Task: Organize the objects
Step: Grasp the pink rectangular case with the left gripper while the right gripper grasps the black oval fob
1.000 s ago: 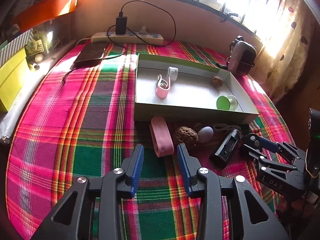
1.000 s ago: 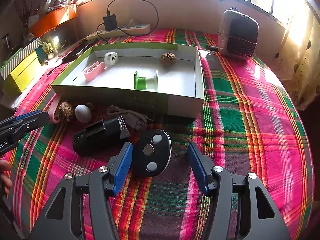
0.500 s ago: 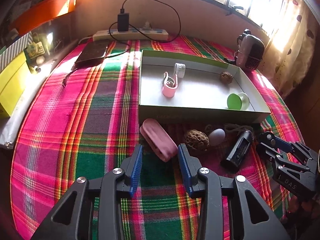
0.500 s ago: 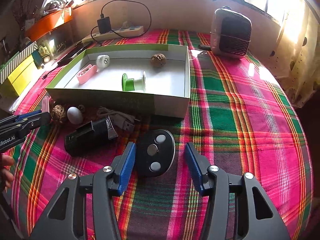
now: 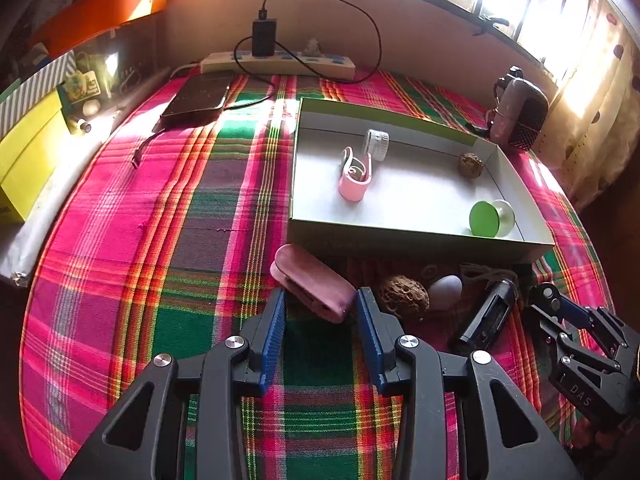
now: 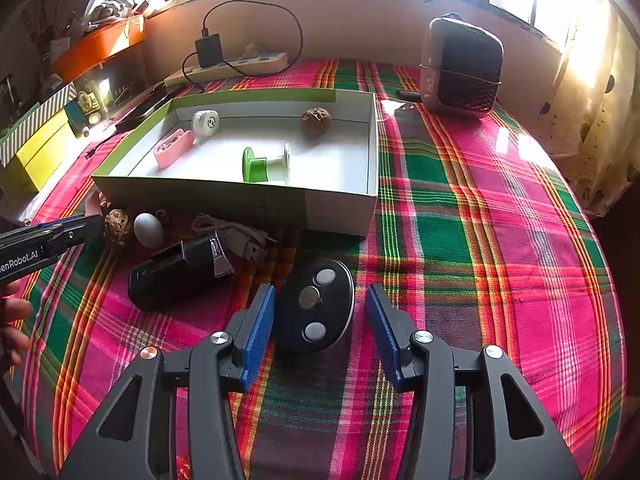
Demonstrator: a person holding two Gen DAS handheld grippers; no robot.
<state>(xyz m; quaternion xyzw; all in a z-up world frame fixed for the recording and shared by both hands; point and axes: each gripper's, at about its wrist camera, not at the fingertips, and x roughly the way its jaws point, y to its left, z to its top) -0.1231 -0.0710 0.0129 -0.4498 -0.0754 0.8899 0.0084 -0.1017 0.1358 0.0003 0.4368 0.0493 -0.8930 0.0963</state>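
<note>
The open white box (image 6: pixel 340 200) with green-trimmed walls sits in the upper middle of the right wrist view on the plaid tabletop (image 6: pixel 480 240). Inside it lie a pink clip (image 6: pixel 173 153) and a small white round thing (image 6: pixel 205 122) at the upper left, a brown walnut-like ball (image 6: pixel 316 120) by the far wall, and a green-and-white spool (image 6: pixel 266 165) near the front wall.

Writing: "enRobot.AI" reads on the left hand-held gripper (image 5: pixel 321 305) at the left edge of the right wrist view, and "DAS" on the right hand-held gripper (image 6: pixel 320 306) at the lower right of the left wrist view.

The left one stands spread, its blue pads either side of a dusty-pink case (image 5: pixel 312 286) lying just below the box's front wall — no clear pinch. The right one's jaws have just been closing around a black oval remote (image 6: pixel 316 306) with three buttons; the left pad sits at its edge, the right pad apart.

Between box and grippers crowd a second walnut (image 5: pixel 404 296), a pale egg (image 5: pixel 446 286), a black cylinder (image 6: pixel 176 274) and a USB cable (image 6: pixel 240 236). To the right of the box the cloth lies open.
</note>
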